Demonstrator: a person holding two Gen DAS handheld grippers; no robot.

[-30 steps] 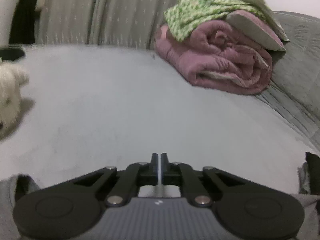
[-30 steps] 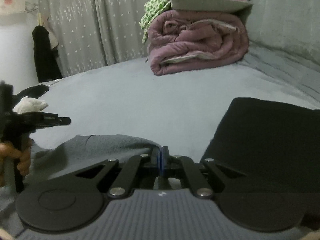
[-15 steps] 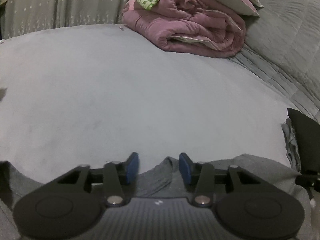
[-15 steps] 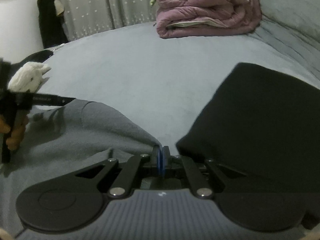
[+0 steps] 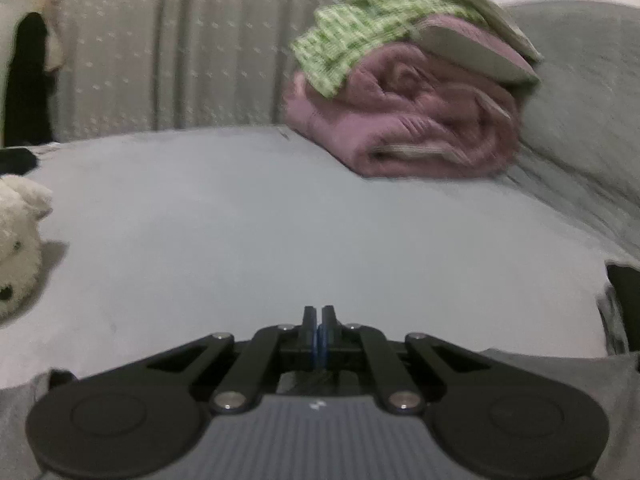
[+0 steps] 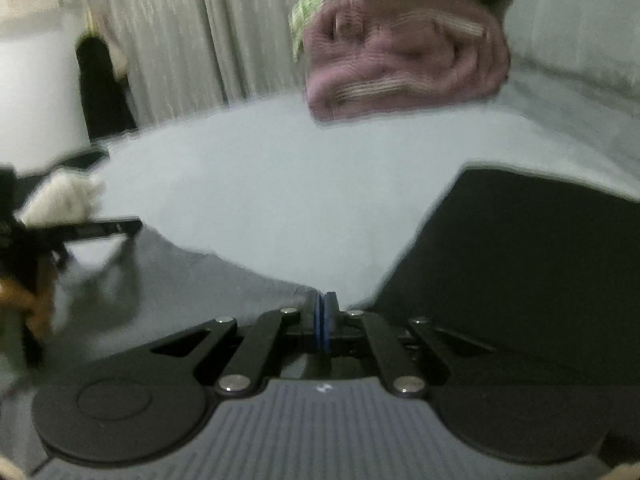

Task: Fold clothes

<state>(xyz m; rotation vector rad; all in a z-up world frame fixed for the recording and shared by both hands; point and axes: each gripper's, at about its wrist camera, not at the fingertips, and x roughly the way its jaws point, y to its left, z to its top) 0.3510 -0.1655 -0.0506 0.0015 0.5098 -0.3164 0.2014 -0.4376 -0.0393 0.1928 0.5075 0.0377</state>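
Item: grey garment [image 6: 192, 292], soft knit, lying along the near edge of the bed [image 5: 280, 220], with a black garment [image 6: 520, 264] just beside it toward the near right corner. Left gripper [image 5: 319, 320]: jaws pressed together; grey cloth is seen at either side below the tool, but whether cloth is pinched between the pads cannot be told. Right gripper [image 6: 325, 308]: jaws pressed together on a raised peak of the grey garment's far edge. Step in hand, as judged: the garment is held at two points of one edge for a fold or a spreading lift. Next move, as judged: both held points to be carried together and level, so that the edge is kept taut and the black garment is not dragged. Orientation: long axis taken to run left to right, parallel to the near edge; which end is collar or hem cannot be told. Also present: folded pink blanket [image 5: 404, 120] and green patterned cloth [image 5: 360, 40] at the far right; white plush toy [image 5: 16, 240] at the left edge.
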